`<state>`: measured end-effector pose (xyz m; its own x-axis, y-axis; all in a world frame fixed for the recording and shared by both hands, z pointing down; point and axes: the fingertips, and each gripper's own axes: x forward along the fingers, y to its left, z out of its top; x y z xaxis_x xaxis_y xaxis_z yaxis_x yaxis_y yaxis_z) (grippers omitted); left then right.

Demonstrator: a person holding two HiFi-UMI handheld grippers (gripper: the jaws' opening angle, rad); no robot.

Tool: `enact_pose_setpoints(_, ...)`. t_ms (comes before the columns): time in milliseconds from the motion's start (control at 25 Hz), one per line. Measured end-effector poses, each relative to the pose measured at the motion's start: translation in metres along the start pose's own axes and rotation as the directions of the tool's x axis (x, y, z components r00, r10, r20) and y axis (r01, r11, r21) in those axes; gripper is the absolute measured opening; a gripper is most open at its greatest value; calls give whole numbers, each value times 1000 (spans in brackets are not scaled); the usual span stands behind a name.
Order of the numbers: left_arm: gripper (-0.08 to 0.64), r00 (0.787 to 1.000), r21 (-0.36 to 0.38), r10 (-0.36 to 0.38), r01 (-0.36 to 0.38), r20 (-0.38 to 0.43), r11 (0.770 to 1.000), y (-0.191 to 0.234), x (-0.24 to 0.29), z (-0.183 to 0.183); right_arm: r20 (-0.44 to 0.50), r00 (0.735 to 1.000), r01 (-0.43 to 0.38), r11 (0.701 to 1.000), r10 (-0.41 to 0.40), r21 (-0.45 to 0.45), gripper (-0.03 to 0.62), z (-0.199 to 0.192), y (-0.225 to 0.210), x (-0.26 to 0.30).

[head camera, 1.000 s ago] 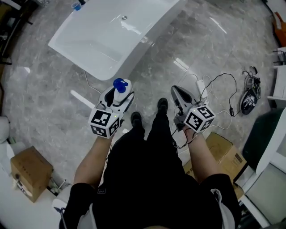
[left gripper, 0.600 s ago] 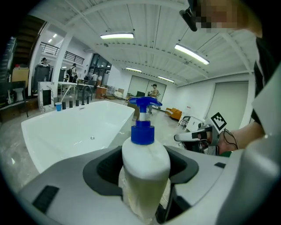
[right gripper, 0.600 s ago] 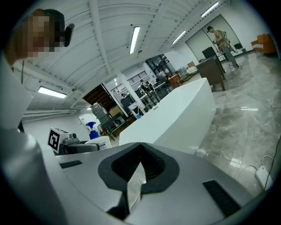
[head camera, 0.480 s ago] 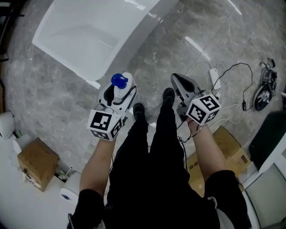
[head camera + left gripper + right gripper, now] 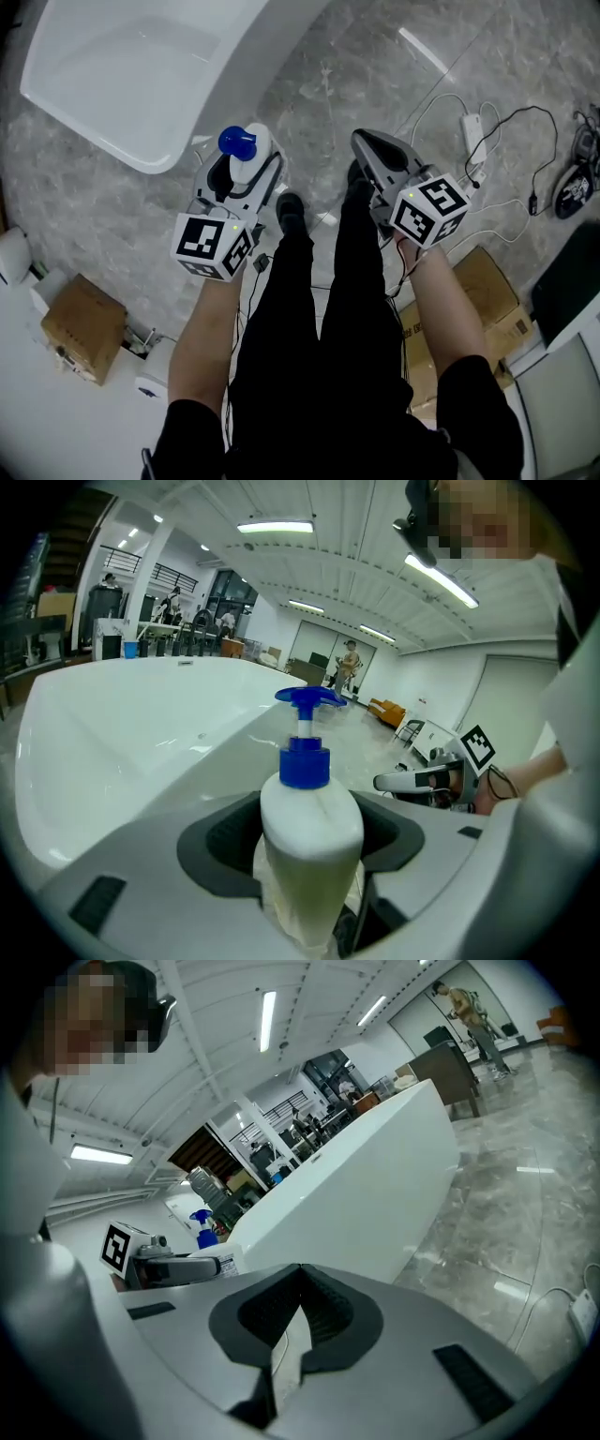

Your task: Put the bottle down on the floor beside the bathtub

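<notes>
You're holding one white pump bottle [image 5: 311, 829] in the left gripper [image 5: 244, 161]. Its jaws are closing on the bottle's body from both sides, with the blue pump head [image 5: 237, 142] sticking out past them. The bottle is sitting in the jaws, over the grey marble floor [image 5: 319, 84] just beside the end of the white bathtub [image 5: 230, 61]. No brand or label text is showing on the bottle from either view.

The right gripper [image 5: 366, 147] is gripping nothing; its jaws are sitting together with only a sliver of a gap.

Counts:
- Two marker cubes are showing, one per gripper [image 5: 211, 246] [image 5: 428, 208], with black-and-white square codes and no words.
- Two cardboard boxes are lying on the floor [image 5: 80, 328] [image 5: 480, 289]; their print is too small to read.
- One white power adapter [image 5: 471, 125] is lying among loose cables.
</notes>
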<state>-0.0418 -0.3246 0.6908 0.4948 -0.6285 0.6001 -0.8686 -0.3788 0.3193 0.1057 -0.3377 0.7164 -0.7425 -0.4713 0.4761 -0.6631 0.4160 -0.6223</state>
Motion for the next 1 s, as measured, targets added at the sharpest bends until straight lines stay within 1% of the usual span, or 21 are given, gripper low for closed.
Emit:
enact_pose_setpoints(80,279,1000,-14,1,-1,-11,1000,7,14,-19,-9,1000,10,1000,-10,6,28,-13,-16,9)
enact_pose_setpoints(240,279,999,-27,-15,15,-34,1000,21,44,-62,-25,999,34,999,-34,-11,28,-39,-41,29)
enact_pose_setpoints(440,279,998,-28,-16,15,-58,999,33,76,-108,-63,998,7,1000,-8,-22,28,-73,-57,44)
enact_pose_setpoints(560,279,998,-16,-18,17,-58,1000,36,88,-125,-79,997,0,1000,-1,-7,28,-93,-70,47)
enact_pose_setpoints(680,279,998,-8,-21,20,-52,1000,42,103,-136,-68,998,5,1000,-4,8,28,-104,-90,56)
enact_pose_setpoints(800,279,998,33,-39,40,-49,999,46,128,-144,-35,999,-9,1000,10,12,28,-109,-111,67)
enact_pose_setpoints(840,279,998,46,-41,44,-49,998,48,136,-148,-36,999,-6,1000,7,15,28,-111,-116,70)
enact_pose_setpoints(920,279,998,59,-39,42,-42,997,54,150,-156,-56,998,4,1000,-4,12,28,-118,-125,76)
enact_pose_setpoints(1000,279,999,65,-30,32,-29,997,62,165,-161,-64,998,-4,1000,3,-10,28,-123,-134,83)
